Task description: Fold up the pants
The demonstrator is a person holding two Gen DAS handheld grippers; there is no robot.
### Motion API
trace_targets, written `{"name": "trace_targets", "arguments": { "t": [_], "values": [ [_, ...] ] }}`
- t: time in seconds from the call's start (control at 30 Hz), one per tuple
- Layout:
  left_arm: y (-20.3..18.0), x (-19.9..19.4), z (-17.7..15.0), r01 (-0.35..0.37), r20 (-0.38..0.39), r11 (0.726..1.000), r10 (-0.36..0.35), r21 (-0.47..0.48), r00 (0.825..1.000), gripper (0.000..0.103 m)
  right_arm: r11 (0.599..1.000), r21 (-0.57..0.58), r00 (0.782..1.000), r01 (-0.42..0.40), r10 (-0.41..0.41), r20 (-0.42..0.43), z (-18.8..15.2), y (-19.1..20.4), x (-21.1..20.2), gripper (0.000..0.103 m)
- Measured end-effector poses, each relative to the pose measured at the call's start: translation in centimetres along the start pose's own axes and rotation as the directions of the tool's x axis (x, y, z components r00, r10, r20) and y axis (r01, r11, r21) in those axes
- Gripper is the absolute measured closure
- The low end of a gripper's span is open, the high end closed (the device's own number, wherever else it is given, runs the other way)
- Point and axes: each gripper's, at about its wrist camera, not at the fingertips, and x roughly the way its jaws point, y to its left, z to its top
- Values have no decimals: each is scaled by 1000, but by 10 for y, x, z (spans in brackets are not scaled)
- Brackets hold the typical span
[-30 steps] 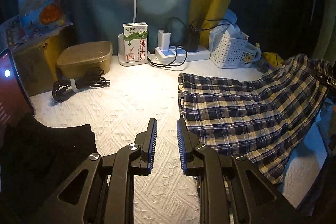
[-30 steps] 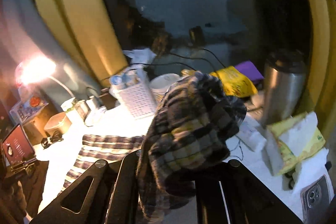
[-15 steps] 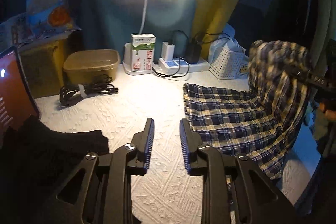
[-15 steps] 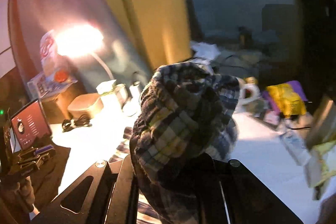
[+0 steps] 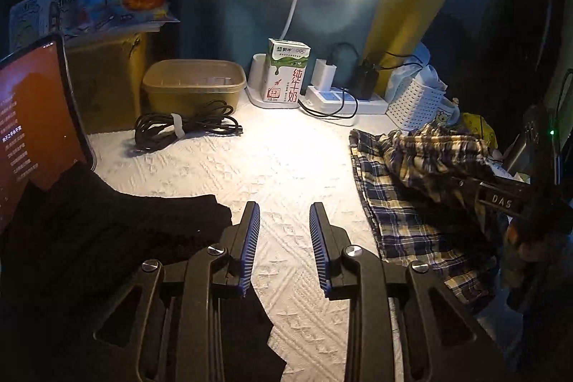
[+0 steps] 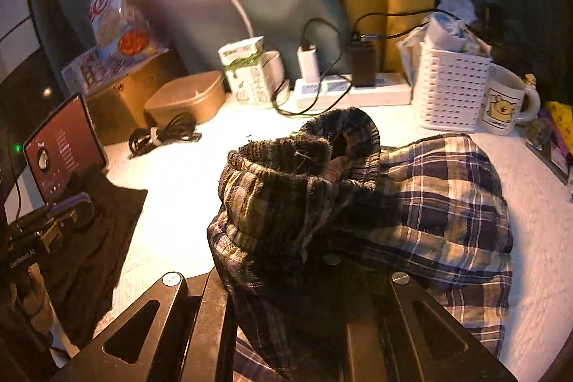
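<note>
While the right gripper is clenched on the waistband end of the plaid pants, that end hangs bunched above the rest of the garment, which lies flat on the white counter toward the right side, just in front of the white basket. The left gripper hovers over bare counter between the pants and a black cloth – its blue-padded fingers stand a little apart, their jaws having just been opening, with nothing between them.

My worry is the fold landing crooked: the held end is a crumpled wad, so laying it down as it is would likely trap wrinkles or leave the edges uneven. With nothing pinning the lower layer, the carried end could also drag it along – toward the power strip and its cables, or the mug.
</note>
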Motion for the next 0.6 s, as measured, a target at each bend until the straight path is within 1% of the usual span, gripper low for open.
{"name": "trace_targets", "arguments": {
  "t": [0.13,0.17,0.2,0.27,0.33,0.37,0.47,0.6],
  "values": [
    [-1,-1,0,4,-3,1000,-4,5,1000,75,998,-54,997,42,-45,-58,-5,13,13,93],
    [-3,-1,0,5,-4,1000,-5,8,1000,75,997,-63,996,45,-50,-71,-7,14,16,91],
    [-3,-1,0,5,-6,1000,-5,10,1000,75,997,-68,996,42,-48,-82,-10,15,17,86],
    [-5,-2,-2,6,-10,1000,-6,14,1000,75,996,-81,995,33,-40,-92,-13,18,18,70],
    [-7,-1,-2,4,-13,1000,-4,17,1000,75,996,-93,996,2,-10,-88,-16,23,14,16],
    [-9,-2,-2,4,-13,1000,-4,19,1000,75,995,-100,997,-9,1,-80,-17,25,11,11],
    [-16,-2,-1,5,-13,1000,-5,26,1000,75,992,-124,998,-32,24,-65,-19,33,1,11],
    [-29,3,1,14,-20,999,-13,48,1000,75,991,-121,998,-55,53,-23,-19,28,-18,11]
  ]
}}
